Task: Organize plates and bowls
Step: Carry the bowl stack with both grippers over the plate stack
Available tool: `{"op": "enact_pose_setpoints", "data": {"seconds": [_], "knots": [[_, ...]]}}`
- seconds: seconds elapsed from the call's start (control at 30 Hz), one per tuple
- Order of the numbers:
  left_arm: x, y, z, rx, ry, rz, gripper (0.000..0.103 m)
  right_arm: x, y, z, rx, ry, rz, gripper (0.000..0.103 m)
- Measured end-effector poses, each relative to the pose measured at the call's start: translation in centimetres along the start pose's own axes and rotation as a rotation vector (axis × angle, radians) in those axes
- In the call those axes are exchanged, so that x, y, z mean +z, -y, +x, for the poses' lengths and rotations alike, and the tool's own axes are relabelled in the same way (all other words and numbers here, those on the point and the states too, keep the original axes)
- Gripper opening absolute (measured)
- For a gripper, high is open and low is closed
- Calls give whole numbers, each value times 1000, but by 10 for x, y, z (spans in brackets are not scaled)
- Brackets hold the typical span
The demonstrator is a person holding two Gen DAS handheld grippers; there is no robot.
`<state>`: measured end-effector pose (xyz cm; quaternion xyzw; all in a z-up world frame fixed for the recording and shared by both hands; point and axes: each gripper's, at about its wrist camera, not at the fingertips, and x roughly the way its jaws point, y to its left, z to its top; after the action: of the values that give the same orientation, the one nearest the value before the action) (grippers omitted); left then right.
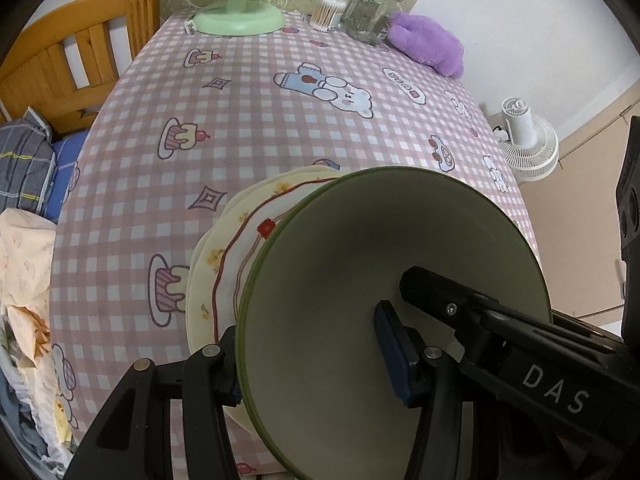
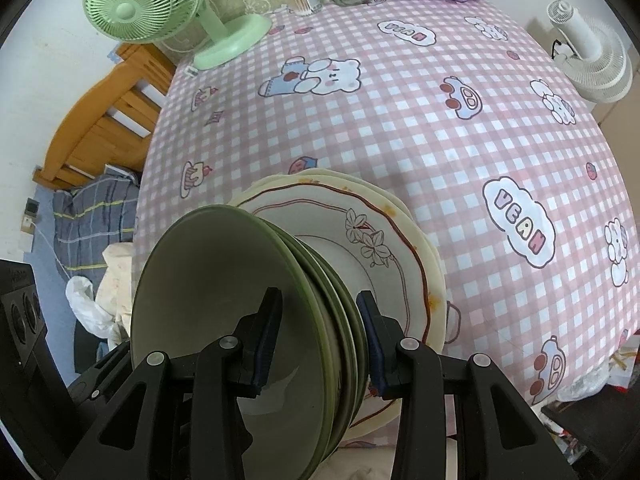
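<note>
A tilted stack of green bowls (image 1: 360, 280) nested on cream plates (image 1: 224, 248) with a red-brown line hangs just over the near part of the checked tablecloth (image 1: 280, 120). My left gripper (image 1: 312, 372) is shut on the stack, one pad under the plates and the blue pad inside the top bowl. In the right wrist view my right gripper (image 2: 320, 342) is shut on the rims of the green bowls (image 2: 224, 280): one pad is inside the top bowl, the other between the bowls and the flower-patterned plate (image 2: 360, 240). A right finger (image 1: 432, 288) shows inside the bowl in the left wrist view.
At the table's far edge stand a green desk fan (image 2: 136, 4), a cotton-swab tub (image 1: 328, 12), a glass jar (image 1: 368, 12) and a purple plush (image 1: 428, 44). A white fan (image 1: 528, 140) stands on the floor to the right. A wooden bed frame (image 1: 80, 44) with bedding lies left.
</note>
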<state>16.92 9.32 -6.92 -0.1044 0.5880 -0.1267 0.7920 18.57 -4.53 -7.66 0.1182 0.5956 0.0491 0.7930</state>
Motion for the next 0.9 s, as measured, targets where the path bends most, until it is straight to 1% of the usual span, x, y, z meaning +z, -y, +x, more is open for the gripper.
{"op": "enact_pose_setpoints", "data": {"seconds": [0.37,0.6,0.7,0.77,0.87,0.9], "knots": [[8,2,3,30,15,35,53,9,-3,2,-21,18,-24,41],[8,7,2,65,20,68,54,10,5,6,2,9,-4,41],[7,11,3,74,23,74,55,8,9,6,34,11,0,42],[6,10,4,73,26,80,59,7,9,5,24,18,-8,42],[5,9,3,61,35,78,61,4,6,-1,-6,48,-42,42],[4,10,2,60,38,80,63,3,4,-3,-8,59,-52,43]]}}
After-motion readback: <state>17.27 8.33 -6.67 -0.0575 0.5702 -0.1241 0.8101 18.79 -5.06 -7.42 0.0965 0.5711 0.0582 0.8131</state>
